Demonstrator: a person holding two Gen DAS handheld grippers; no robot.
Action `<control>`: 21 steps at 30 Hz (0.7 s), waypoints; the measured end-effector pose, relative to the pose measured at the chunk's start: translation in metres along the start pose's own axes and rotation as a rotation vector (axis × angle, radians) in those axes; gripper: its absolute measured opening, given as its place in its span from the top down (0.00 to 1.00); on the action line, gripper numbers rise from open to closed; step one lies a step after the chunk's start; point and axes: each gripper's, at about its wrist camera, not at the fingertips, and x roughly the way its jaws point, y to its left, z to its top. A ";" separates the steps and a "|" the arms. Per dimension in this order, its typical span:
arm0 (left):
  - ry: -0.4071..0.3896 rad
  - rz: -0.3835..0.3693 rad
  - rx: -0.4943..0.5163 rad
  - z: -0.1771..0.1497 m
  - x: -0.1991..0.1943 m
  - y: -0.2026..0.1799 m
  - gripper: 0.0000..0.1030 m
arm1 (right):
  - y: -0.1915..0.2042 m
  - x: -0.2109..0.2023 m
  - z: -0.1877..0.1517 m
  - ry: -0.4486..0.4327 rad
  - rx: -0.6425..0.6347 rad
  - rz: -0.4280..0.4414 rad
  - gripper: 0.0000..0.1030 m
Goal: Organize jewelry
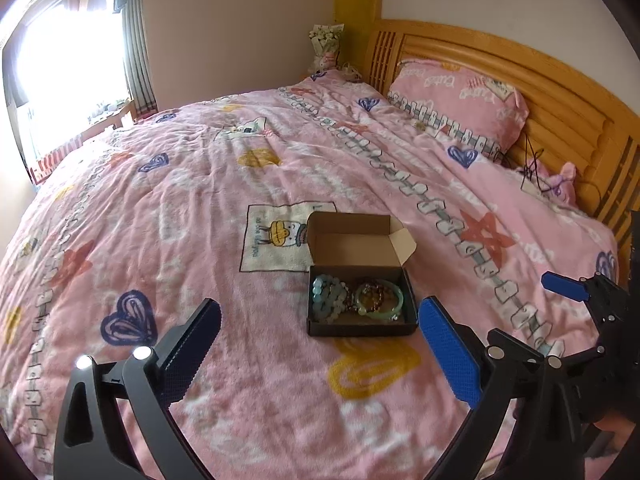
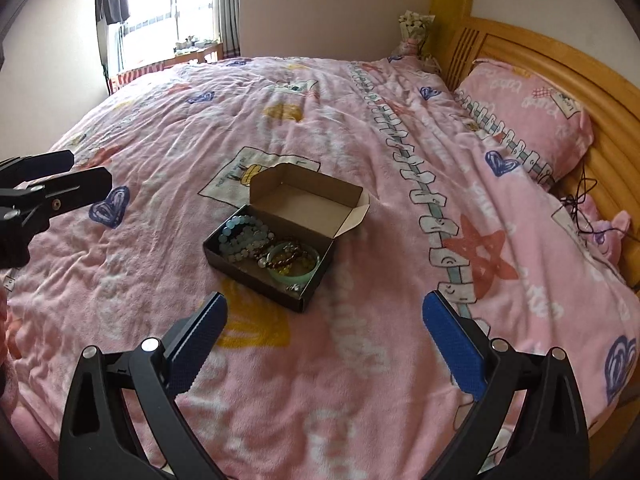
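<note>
**Jewelry Box Left Open on Bed as Both Grippers Were Held Clear**

A small dark cardboard box (image 1: 362,304) was seen resting on a pink patterned blanket (image 1: 192,208), its brown lid flap (image 1: 352,238) folded back and standing open. Inside the box, a pale blue beaded bracelet (image 1: 329,295) was lying at the left, a green bangle (image 1: 384,300) at the right, and darker brown and amber beads (image 1: 370,294) were tangled between and within them. A small metallic piece could be made out in the near right corner, too small to be identified.

The left gripper (image 1: 320,344) was held above the blanket just short of the box, its blue-padded fingers (image 1: 448,352) spread wide apart, with nothing clamped between them. The right gripper (image 2: 324,340) was likewise seen with its jaws fully parted and empty, positioned on the near side of the box and apart from it. Each tool was caught at the edge of the other's view.

A pink pillow (image 1: 460,100) was propped against a wooden headboard (image 1: 540,92), and a bright window (image 2: 168,8) was shown beyond the far side of the bed.
</note>
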 end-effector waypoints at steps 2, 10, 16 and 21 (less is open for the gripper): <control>0.000 0.018 0.022 -0.003 -0.004 -0.004 0.06 | -0.002 0.002 -0.007 0.032 0.027 0.006 0.07; -0.010 0.006 0.035 -0.014 -0.021 -0.009 0.06 | -0.003 -0.017 -0.007 0.000 0.046 0.005 0.07; -0.013 0.014 0.044 -0.018 -0.027 -0.013 0.06 | -0.001 -0.037 -0.006 -0.043 0.030 0.013 0.07; -0.005 0.012 0.042 -0.021 -0.026 -0.015 0.06 | -0.003 -0.041 -0.007 -0.047 0.032 0.013 0.07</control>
